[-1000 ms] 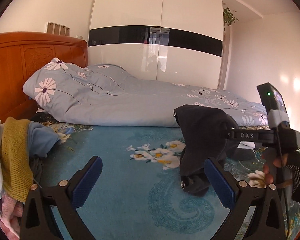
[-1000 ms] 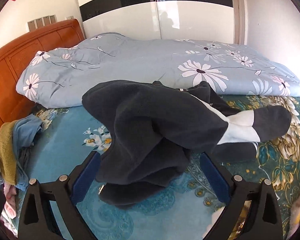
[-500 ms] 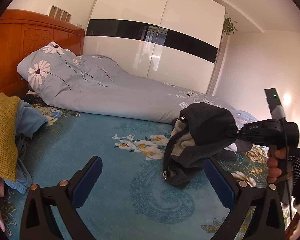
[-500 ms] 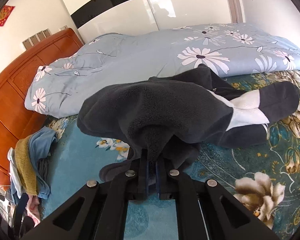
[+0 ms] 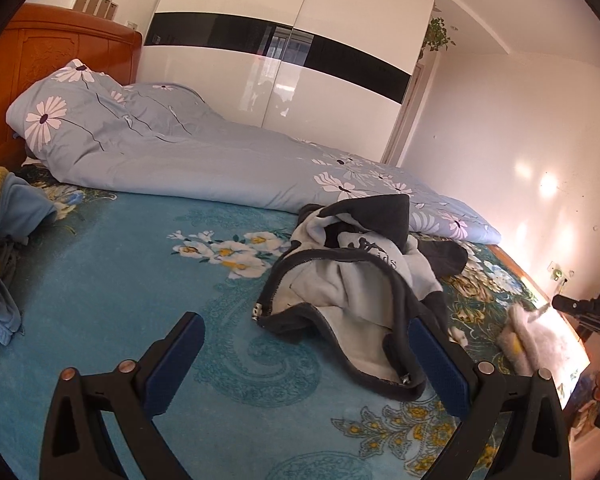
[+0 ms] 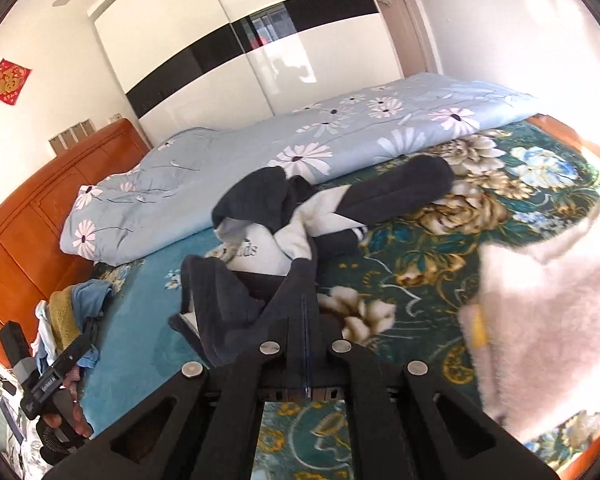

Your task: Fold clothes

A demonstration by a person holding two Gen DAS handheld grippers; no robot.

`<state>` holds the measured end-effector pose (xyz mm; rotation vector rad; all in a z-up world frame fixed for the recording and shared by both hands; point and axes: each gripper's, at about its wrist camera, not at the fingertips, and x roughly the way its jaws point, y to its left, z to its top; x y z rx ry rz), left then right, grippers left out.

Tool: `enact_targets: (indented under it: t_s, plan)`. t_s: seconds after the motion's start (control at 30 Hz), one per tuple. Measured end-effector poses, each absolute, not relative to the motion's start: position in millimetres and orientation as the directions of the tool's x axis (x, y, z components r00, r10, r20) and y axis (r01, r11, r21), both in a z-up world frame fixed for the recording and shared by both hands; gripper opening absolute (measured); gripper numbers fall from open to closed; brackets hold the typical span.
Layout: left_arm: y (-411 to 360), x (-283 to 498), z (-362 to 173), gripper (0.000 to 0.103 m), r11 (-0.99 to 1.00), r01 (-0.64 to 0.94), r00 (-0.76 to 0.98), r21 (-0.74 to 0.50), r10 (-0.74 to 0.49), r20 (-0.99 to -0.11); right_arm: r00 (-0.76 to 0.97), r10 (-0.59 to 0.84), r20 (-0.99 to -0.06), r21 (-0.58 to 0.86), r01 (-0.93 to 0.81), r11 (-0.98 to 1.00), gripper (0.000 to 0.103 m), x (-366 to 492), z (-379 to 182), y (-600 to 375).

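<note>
Shifted since the earlier frames: dark fleece jacket (image 5: 352, 280), formerly lifted and draped off the right gripper, lies crumpled on the bedspread with its pale lining and zip edge turned upward. Bedspread (image 5: 120, 280), teal, floral print, covers the bed; largest surface in both views. Duvet (image 5: 172, 148), light blue with white daisies, bunched along the far side toward the wooden headboard (image 5: 40, 52). Wardrobe (image 5: 284, 60), white gloss doors with black band, behind the bed. Jacket position: mid-bed, near the duvet's front edge; one black-and-white sleeve (image 6: 392, 192) stretches toward the foot. Fluffy pale garment (image 6: 548, 320), at the bed's near edge, close beside the right gripper, sunlit. Clothes heap (image 6: 72, 308), yellow and blue pieces, near the headboard. Left gripper (image 5: 304, 364): jaws spread wide, nothing between the pads; the right-hand pad stands against the jacket's dark hem in that view, contact not certain. Right gripper (image 6: 306, 300): wide apart a second ago, its jaws have closed fully together, and a fold of the jacket's dark collar edge is pinched between them.
</note>
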<state>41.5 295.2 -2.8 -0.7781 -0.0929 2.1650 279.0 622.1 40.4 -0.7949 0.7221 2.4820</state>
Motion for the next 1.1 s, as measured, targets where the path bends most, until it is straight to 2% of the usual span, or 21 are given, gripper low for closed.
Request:
enact_targets:
  t_s: [0.2,0.33,0.37,0.4,0.43,0.47,0.5,0.53,0.73,0.93,1.0,1.07,1.1]
  plan:
    - [322,38,-19,0.103,-0.688,-0.678,-0.464,-0.259,0.674,-0.575,-0.730,0.177,-0.660,0.348,-0.506,-0.789,0.000,261,18,626]
    - [324,19,-38,0.103,-0.728,-0.641,-0.469,-0.242,0.622,-0.627,-0.714,0.120,-0.690,0.331,-0.459,-0.825,0.000,218,-2,600]
    - [324,11,-44,0.103,-0.737,-0.629,-0.464,-0.248,0.611,-0.642,-0.707,0.101,-0.700,0.321,-0.438,-0.840,0.003,205,-8,591]
    - [323,3,-50,0.103,-0.746,-0.616,-0.458,-0.253,0.600,-0.656,-0.697,0.088,-0.711,0.306,-0.420,-0.854,0.008,192,-14,580]
    - [323,-5,-55,0.103,-0.755,-0.604,-0.456,-0.253,0.589,-0.667,-0.687,0.077,-0.723,0.290,-0.403,-0.868,0.025,179,-20,570]
    - [323,-12,-60,0.103,-0.764,-0.594,-0.455,-0.251,0.576,-0.679,-0.680,0.075,-0.730,0.269,-0.386,-0.882,0.047,168,-26,558]
    - [324,-19,-65,0.103,-0.772,-0.586,-0.453,-0.248,0.565,-0.690,-0.674,0.075,-0.735,0.247,-0.369,-0.896,0.054,158,-32,547]
    - [325,-26,-70,0.103,-0.772,-0.581,-0.442,-0.257,0.565,-0.697,-0.668,0.081,-0.740,0.226,-0.360,-0.905,0.056,149,-37,538]
    - [334,-58,-91,0.103,-0.749,-0.548,-0.363,-0.374,0.615,-0.700,-0.594,0.285,-0.752,-0.023,-0.409,-0.912,0.056,107,-68,499]
    - [353,-73,-103,0.103,-0.730,-0.576,-0.331,-0.369,0.620,-0.711,-0.525,0.459,-0.717,-0.190,-0.486,-0.853,0.054,105,-79,509]
    - [358,-75,-106,0.103,-0.724,-0.592,-0.329,-0.354,0.618,-0.714,-0.511,0.517,-0.687,-0.216,-0.535,-0.817,0.046,116,-74,522]
    - [362,-77,-108,0.103,-0.712,-0.603,-0.317,-0.359,0.627,-0.711,-0.492,0.558,-0.668,-0.233,-0.574,-0.785,0.021,127,-67,538]
    - [365,-79,-109,0.103,-0.706,-0.609,-0.311,-0.362,0.632,-0.710,-0.476,0.584,-0.658,-0.250,-0.593,-0.765,0.015,134,-64,547]
